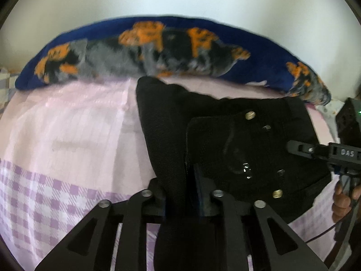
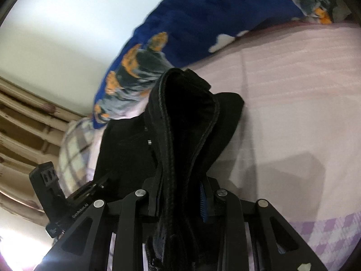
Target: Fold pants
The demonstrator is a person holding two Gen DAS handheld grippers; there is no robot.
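Black pants (image 1: 237,140) lie on a pink bed sheet (image 1: 79,124), the waist part with brass rivets to the right. My left gripper (image 1: 180,194) is shut on a raised fold of the pants. In the right wrist view my right gripper (image 2: 180,198) is shut on a thick seamed edge of the pants (image 2: 187,122), lifted off the bed. The other gripper shows at the right edge of the left wrist view (image 1: 327,153) and at the lower left of the right wrist view (image 2: 67,201).
A blue blanket with orange and grey pattern (image 1: 158,47) lies bunched along the far side of the bed, against a white wall. The sheet has a purple checked border (image 1: 45,198). Wooden furniture (image 2: 20,131) stands at left in the right wrist view.
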